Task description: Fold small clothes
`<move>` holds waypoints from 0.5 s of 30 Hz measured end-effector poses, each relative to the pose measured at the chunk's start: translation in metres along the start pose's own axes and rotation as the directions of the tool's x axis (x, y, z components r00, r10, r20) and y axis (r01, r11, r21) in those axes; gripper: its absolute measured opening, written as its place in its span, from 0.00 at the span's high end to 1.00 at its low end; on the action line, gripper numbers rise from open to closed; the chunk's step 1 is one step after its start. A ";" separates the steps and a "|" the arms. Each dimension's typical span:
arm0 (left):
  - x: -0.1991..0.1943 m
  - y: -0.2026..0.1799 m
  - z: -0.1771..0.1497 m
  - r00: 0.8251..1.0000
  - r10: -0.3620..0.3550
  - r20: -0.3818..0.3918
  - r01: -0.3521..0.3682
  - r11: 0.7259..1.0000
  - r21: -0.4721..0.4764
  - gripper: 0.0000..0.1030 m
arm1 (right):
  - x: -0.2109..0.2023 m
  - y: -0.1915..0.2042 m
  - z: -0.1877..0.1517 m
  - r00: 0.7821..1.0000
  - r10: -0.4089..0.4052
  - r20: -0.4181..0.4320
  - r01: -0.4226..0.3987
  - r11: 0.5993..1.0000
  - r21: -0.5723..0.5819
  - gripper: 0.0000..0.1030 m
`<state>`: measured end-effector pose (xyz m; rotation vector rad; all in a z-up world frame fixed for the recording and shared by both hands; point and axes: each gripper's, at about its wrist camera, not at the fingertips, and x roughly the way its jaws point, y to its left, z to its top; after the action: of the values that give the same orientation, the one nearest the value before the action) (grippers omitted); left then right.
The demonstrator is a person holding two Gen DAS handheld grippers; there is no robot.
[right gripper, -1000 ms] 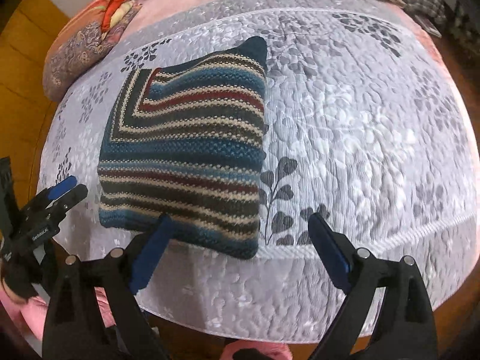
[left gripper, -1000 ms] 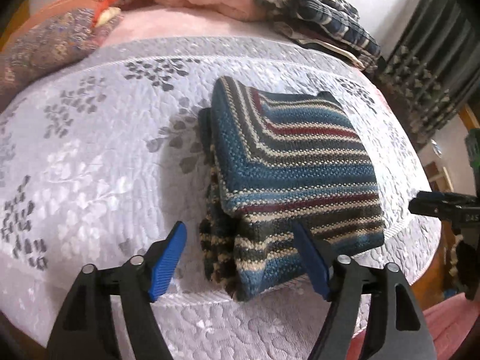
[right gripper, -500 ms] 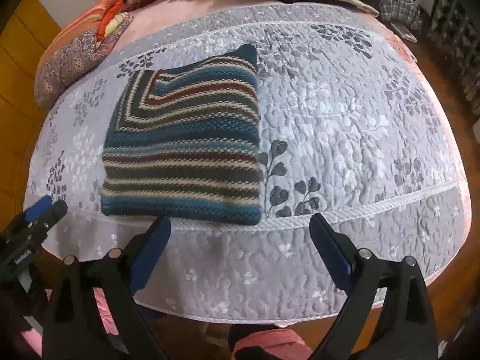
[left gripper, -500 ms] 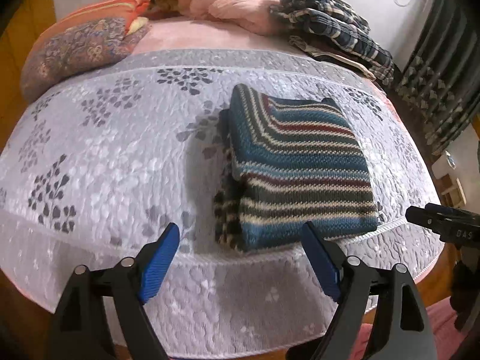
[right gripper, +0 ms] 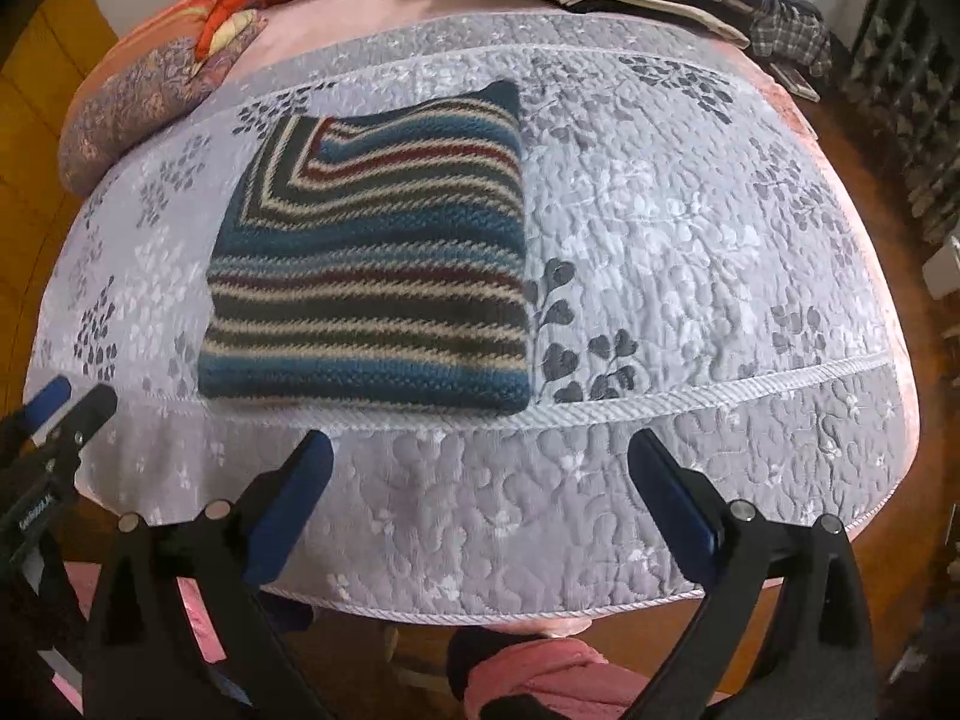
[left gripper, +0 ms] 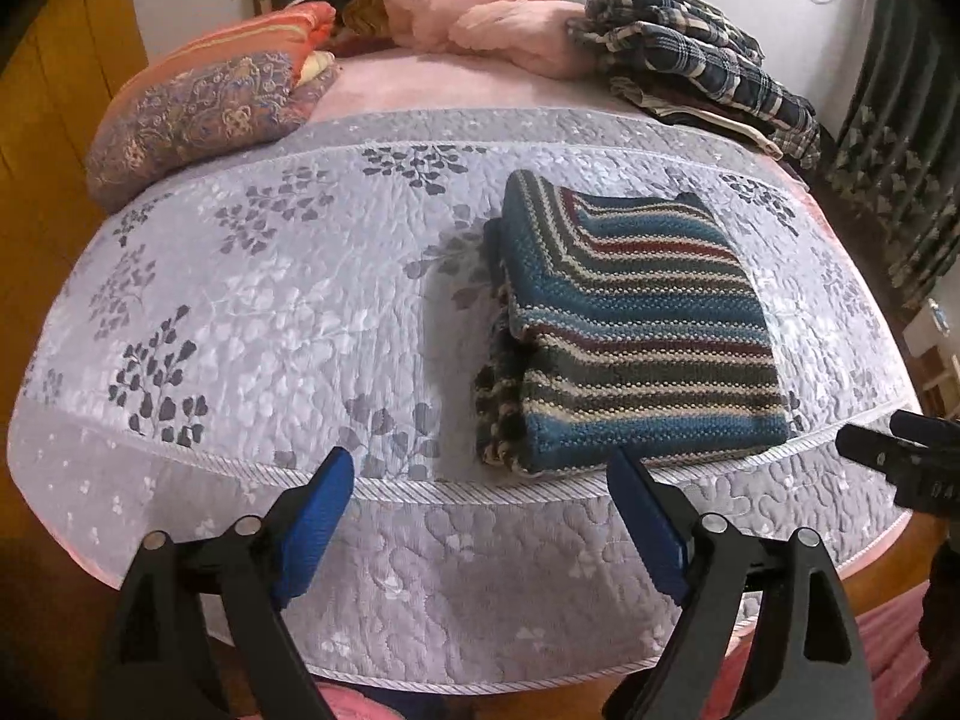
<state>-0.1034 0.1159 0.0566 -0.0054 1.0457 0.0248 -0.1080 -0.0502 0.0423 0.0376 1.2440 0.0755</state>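
One folded striped knit sweater

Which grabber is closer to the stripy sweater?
Left, though only slightly. The left gripper hangs just off the stripy sweater at its near left corner. The right gripper sits a bit further back from its near edge. Both are open, touching nothing.

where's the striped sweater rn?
The folded striped sweater lies on the grey quilt near its front edge: right of centre in the left wrist view, left of centre in the right wrist view, untouched by either gripper.
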 end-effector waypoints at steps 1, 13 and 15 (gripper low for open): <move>0.000 -0.001 0.000 1.000 0.007 -0.002 -0.007 1.000 -0.001 0.15 | 0.000 0.002 -0.001 1.000 0.003 -0.001 -0.003 1.000 -0.004 0.05; 0.000 -0.013 -0.003 0.999 0.036 -0.016 -0.036 0.999 0.022 0.12 | 0.000 0.009 0.000 1.000 0.021 0.000 -0.021 1.000 -0.016 0.04; 0.002 -0.014 -0.002 0.999 0.035 -0.023 -0.034 0.999 0.023 0.12 | 0.001 0.007 0.001 1.000 0.027 -0.007 -0.027 1.000 -0.012 0.04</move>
<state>-0.1042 0.1023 0.0537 0.0330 1.0693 0.0443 -0.1071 -0.0428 0.0418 0.0442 1.2495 0.1068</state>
